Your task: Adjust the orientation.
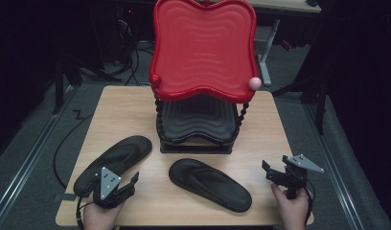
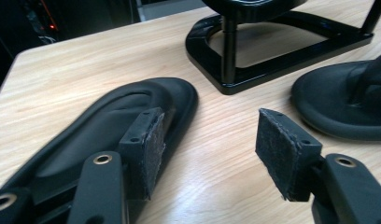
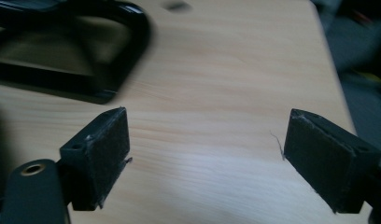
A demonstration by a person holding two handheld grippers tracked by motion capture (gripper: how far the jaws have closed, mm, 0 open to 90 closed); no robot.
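Wooden table (image 1: pixel 136 115), dark room — left gripper (image 1: pixel 129 184) jaws apart beside left slipper (image 1: pixel 114 160), right gripper (image 1: pixel 275 170) jaws apart, empty. Step: approach; next, close on slipper edge — probably lift toward rack (image 1: pixel 198 129).

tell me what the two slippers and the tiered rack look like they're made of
Left slipper and right slipper: matte black, moulded, probably foam or rubber. Rack: glossy red top tray with bright highlights, likely plastic; shiny black base, plastic or lacquered.
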